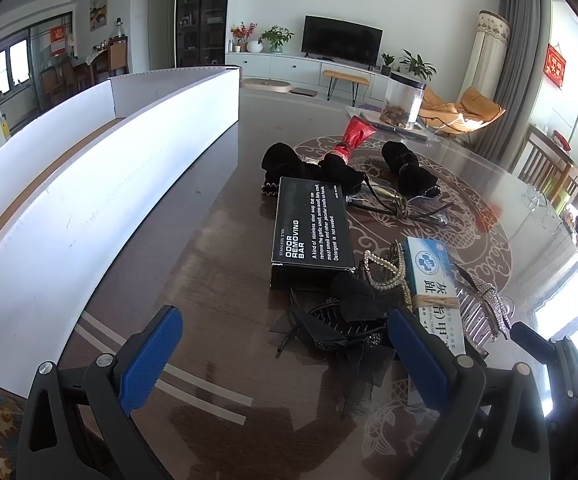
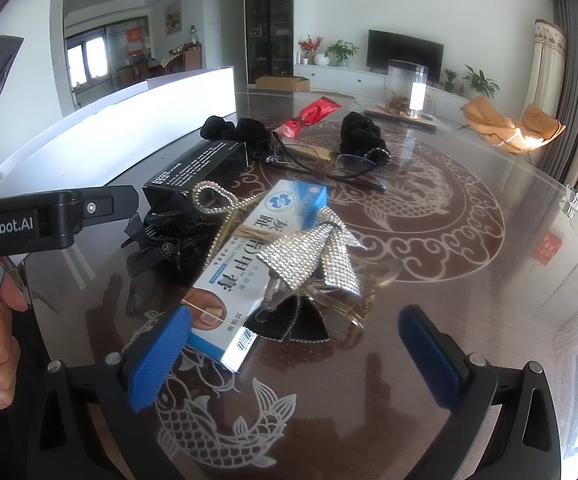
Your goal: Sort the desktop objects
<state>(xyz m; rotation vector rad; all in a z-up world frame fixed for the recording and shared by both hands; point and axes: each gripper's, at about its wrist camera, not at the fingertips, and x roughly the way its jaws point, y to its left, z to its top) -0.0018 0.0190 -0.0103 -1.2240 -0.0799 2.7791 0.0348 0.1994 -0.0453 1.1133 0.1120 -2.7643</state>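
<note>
1. Both hand-held grippers, left (image 1: 285,354) and right (image 2: 295,350), are held wide open, nothing gripped.
2. The medicine box (image 2: 249,264) lies in the clutter on the surface (image 2: 469,300), beside the white tray (image 1: 89,184), probably meant for sorting.

A bright living room beyond the dark, glossy table (image 1: 217,208).
At twelve o'clock a black television (image 1: 342,42) stood on a long white cabinet (image 1: 289,65) against the white wall, with potted plants (image 1: 276,38) beside it — at two o'clock, grey curtains (image 1: 517,60) and orange lounge chairs (image 1: 465,110) caught daylight; at ten o'clock, wooden dining chairs (image 1: 115,56) near windows (image 1: 9,65).
</note>
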